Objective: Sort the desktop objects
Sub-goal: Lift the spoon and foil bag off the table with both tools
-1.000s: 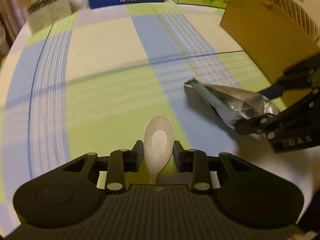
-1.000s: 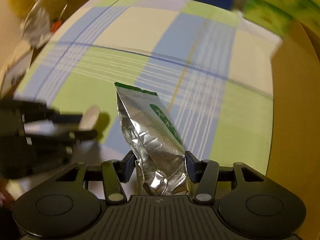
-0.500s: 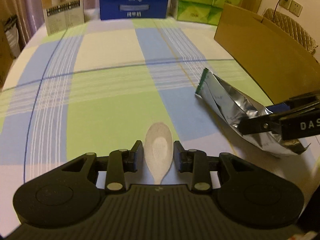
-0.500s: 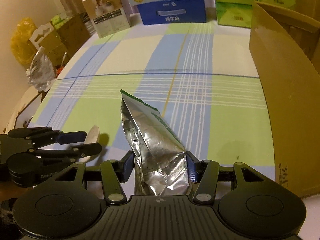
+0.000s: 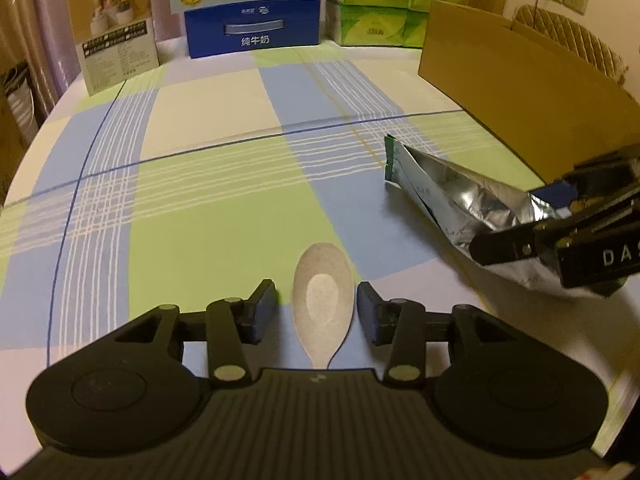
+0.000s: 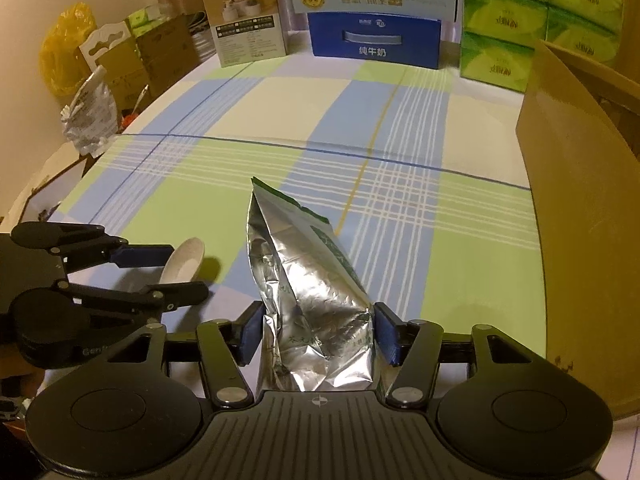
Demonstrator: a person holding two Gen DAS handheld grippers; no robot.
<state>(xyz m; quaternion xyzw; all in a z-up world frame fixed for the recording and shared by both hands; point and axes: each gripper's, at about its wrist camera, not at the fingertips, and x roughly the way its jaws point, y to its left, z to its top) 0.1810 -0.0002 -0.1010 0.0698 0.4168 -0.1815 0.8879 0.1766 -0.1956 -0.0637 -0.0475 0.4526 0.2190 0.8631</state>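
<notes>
Checked cloth in green, blue and cream covers the table (image 5: 200, 208).

Left wrist view: the left gripper (image 5: 316, 310) points down at the near edge of the table. Its jaws are opening, and the blue pads stand clear of the pale spoon (image 5: 322, 300) on both sides. The spoon lies on the cloth between them, bowl up and pointing toward the far edge, handle hidden under the gripper body. To the right, the silver foil bag (image 5: 460, 200) lies with its green-banded end toward the table centre; its crumpled end sits between the fingers of the right gripper (image 5: 532, 224). A cardboard box (image 5: 520, 92) stands along the right edge. At the far edge stand a small printed carton (image 5: 114, 52), a blue milk carton (image 5: 254, 28) and green tissue packs (image 5: 376, 12).

Right wrist view: the right gripper (image 6: 316, 330) has its jaws opening. The foil bag (image 6: 312, 296) fills the gap between them; the pads are at its sides, but whether they press on it cannot be told. The bag runs toward the table centre. Near the left edge, the left gripper (image 6: 176, 268) straddles the spoon (image 6: 184, 266) with its fingers apart. The cardboard box (image 6: 580, 220) lines the right edge.
</notes>
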